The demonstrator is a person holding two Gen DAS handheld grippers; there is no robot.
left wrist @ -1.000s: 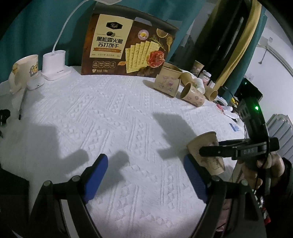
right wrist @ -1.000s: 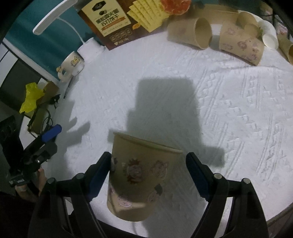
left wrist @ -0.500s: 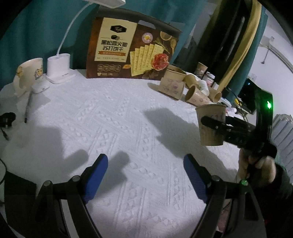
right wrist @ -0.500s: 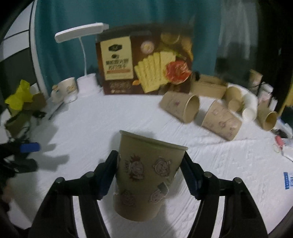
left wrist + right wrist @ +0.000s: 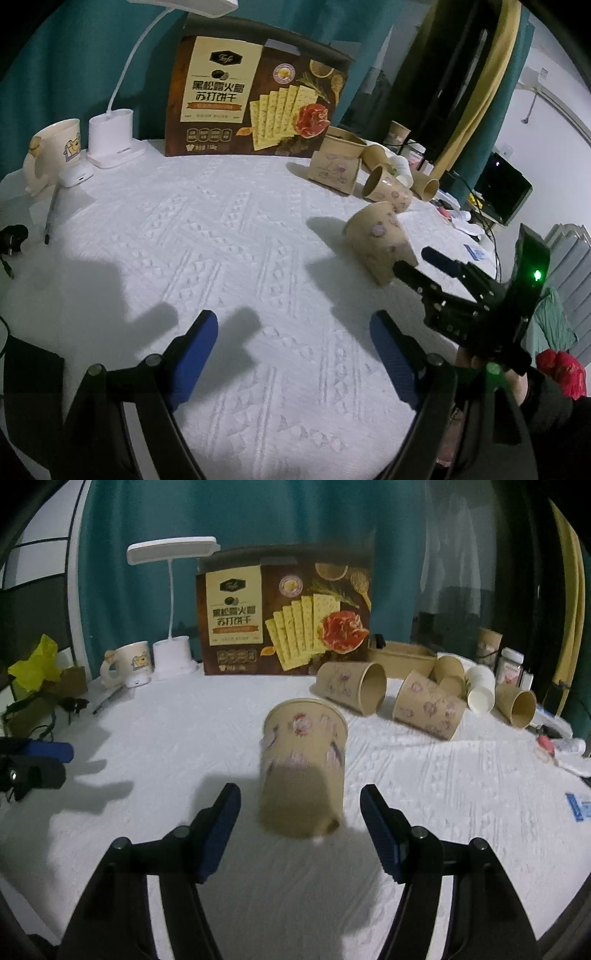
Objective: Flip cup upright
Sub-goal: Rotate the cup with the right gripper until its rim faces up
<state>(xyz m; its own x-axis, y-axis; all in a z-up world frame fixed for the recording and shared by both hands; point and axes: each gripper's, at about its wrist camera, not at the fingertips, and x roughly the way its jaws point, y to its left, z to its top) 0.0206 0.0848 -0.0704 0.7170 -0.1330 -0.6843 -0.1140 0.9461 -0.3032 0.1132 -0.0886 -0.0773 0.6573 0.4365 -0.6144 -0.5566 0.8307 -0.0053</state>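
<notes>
A brown paper cup (image 5: 303, 764) with flower prints stands mouth up on the white tablecloth (image 5: 184, 738), slightly blurred. It also shows in the left wrist view (image 5: 380, 245), leaning a little. My right gripper (image 5: 300, 812) is open, its blue pads either side of the cup's base and clear of it. In the left wrist view the right gripper (image 5: 424, 264) sits just right of the cup. My left gripper (image 5: 291, 354) is open and empty over the near cloth.
Several paper cups (image 5: 351, 686) lie on their sides at the back right. A cracker box (image 5: 284, 613), a white desk lamp (image 5: 171, 657) and a mug (image 5: 129, 662) stand at the back. A pen (image 5: 50, 218) lies at the left.
My right gripper swung the cup from hanging over the cloth to level, set it down mouth up, then opened and let go. The left gripper stayed open.
</notes>
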